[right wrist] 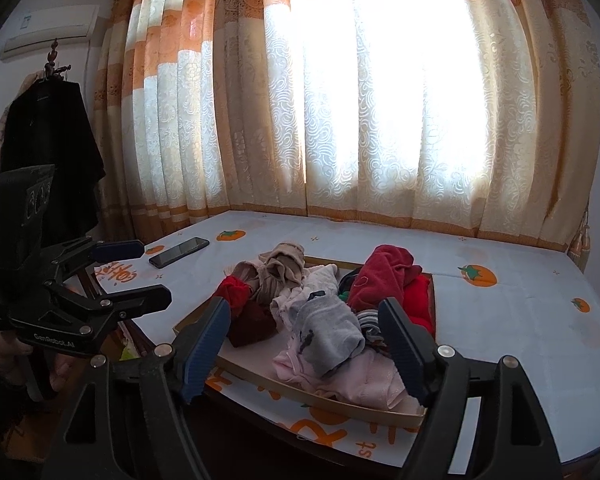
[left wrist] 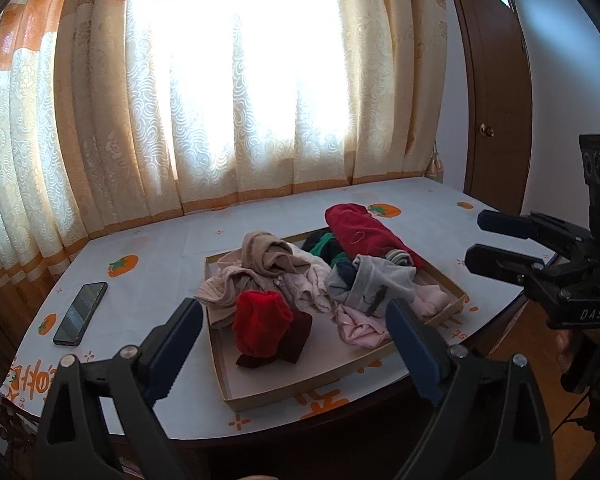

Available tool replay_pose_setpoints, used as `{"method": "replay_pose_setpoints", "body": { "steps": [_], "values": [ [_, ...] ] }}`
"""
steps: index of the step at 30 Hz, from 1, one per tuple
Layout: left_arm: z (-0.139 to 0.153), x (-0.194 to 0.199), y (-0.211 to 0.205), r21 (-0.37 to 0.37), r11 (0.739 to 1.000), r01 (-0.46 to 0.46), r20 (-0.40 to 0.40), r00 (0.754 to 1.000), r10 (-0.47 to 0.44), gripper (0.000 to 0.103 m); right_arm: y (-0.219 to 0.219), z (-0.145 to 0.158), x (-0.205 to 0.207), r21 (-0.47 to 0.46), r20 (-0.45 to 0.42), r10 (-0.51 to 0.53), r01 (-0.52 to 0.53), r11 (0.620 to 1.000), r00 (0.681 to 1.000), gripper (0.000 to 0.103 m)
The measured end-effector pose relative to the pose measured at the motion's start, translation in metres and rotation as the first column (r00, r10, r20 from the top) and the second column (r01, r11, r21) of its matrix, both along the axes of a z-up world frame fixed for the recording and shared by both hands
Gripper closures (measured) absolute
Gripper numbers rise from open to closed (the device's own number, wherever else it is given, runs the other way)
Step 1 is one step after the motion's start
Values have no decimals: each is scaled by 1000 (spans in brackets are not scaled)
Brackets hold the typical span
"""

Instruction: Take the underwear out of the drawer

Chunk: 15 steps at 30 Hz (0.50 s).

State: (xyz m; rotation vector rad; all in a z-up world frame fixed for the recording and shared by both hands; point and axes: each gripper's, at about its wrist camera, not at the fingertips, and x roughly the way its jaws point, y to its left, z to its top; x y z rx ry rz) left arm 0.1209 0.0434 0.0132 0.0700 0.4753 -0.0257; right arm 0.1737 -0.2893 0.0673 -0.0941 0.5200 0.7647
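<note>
A shallow, rectangular cardboard-coloured drawer tray (left wrist: 300,396) lies on the tabletop (left wrist: 160,264), which is covered by a white cloth printed with orange fruit. The tray holds a loose heap of underwear and small garments. At its near left sits a bright red fuzzy bundle (left wrist: 262,326) over a dark maroon piece (left wrist: 296,338). Behind them lies a crumpled beige garment (left wrist: 268,260), and a grey piece with dark marks (left wrist: 370,284) rests in the middle. Pale pink fabric (left wrist: 360,326) lies at the near right, against the tray's rim. A dark red towelling roll (left wrist: 364,236) sits at the far right, beside a green and black item (left wrist: 324,246).

The left hand-held gripper (left wrist: 296,344) hovers over the near edge of the tray, jaws spread wide and released, nothing between them. The right hand-held gripper (right wrist: 304,344) likewise hangs in front of the tray's near side with its blue-padded fingers (right wrist: 208,344) apart and empty, framing the grey piece and the pink fabric without touching them.

A black smartphone (left wrist: 80,314) lies flat on the tabletop, well to the left of the tray. Cream and orange patterned curtains (left wrist: 220,100) hang closed behind the tabletop, brightly backlit. A brown wooden door (left wrist: 496,92) stands at the far right, and a dark coat (right wrist: 52,152) hangs at the far left.
</note>
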Motion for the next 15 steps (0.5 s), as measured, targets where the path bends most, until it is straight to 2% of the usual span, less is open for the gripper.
{"method": "replay_pose_setpoints", "body": {
  "steps": [7,15],
  "values": [
    [-2,5,-2,-3,1000,-23,-30,999,23,4,-2,-3,3,-4,-6,-3,3,1000,1000,24],
    [-7,7,1,-1,999,-41,-42,998,41,3,-4,-12,4,-6,-27,-1,1,1000,1000,24]
  ]
}}
